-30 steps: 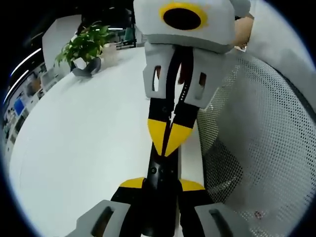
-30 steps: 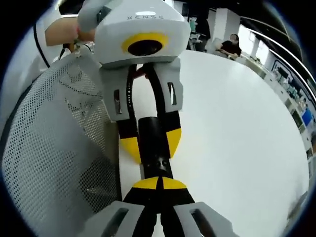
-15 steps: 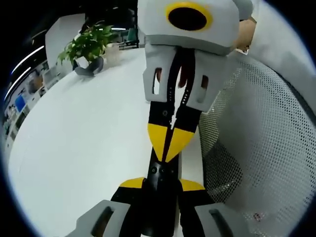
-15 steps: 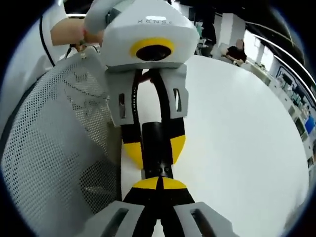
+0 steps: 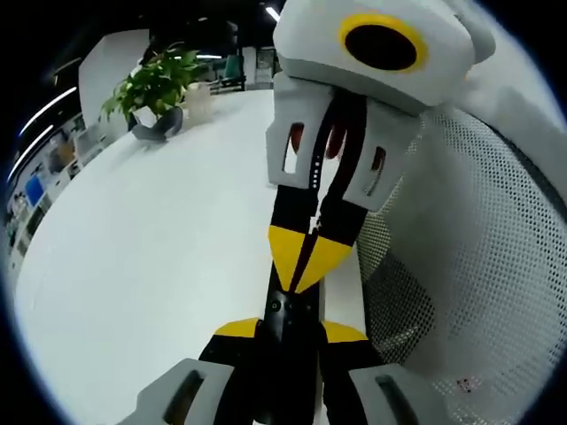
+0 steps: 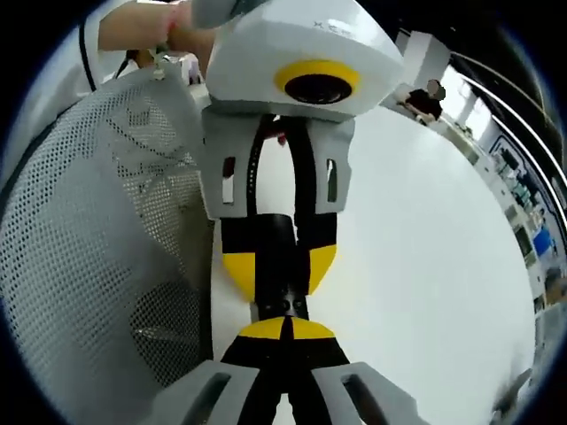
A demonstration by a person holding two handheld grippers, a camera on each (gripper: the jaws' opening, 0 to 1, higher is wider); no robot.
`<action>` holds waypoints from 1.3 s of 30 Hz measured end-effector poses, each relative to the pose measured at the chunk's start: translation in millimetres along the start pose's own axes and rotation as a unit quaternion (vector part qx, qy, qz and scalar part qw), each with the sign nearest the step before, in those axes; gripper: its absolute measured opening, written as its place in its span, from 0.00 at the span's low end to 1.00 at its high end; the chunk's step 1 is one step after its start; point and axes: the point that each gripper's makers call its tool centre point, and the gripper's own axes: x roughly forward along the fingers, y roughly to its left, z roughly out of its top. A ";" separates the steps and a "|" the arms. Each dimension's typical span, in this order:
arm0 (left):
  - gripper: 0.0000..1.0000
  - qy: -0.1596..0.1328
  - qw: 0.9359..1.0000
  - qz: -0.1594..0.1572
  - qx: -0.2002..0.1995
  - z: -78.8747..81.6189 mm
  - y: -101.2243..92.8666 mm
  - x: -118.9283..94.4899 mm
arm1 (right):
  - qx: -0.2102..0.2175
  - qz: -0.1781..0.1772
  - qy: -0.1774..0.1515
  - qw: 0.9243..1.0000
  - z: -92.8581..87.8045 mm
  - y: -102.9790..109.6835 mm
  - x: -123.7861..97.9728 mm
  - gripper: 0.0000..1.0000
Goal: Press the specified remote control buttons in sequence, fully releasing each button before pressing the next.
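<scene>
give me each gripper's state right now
left gripper: shut on the black remote.
right gripper: shut, tips together on the remote's top.

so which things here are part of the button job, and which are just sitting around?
In the job:
- black remote, clamped by the left gripper
- right gripper, shut, tips on the remote's near end

Just around:
- potted plant
- white table
- grey mesh chair back
- seated person across the room
</scene>
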 end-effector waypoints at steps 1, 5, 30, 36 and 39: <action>0.24 0.000 1.000 0.001 0.000 -0.1 0.2 0.0 | 0.005 0.002 -0.004 1.000 0.0 -0.4 -0.3 0.00; 0.24 0.001 1.000 0.004 -0.001 0.1 0.5 0.2 | 0.008 0.001 -0.009 1.000 0.4 0.8 -1.1 0.00; 0.25 0.012 1.000 -0.001 0.008 -0.3 0.0 0.6 | -0.073 0.029 0.022 0.997 9.3 19.5 8.7 0.00; 0.24 0.012 1.000 -0.002 0.010 -0.8 -0.1 0.6 | -0.046 0.033 0.011 0.998 9.2 18.1 8.1 0.00; 0.24 0.011 1.000 -0.001 0.009 -0.9 0.0 0.6 | -0.033 0.032 0.006 0.999 9.5 18.0 7.8 0.00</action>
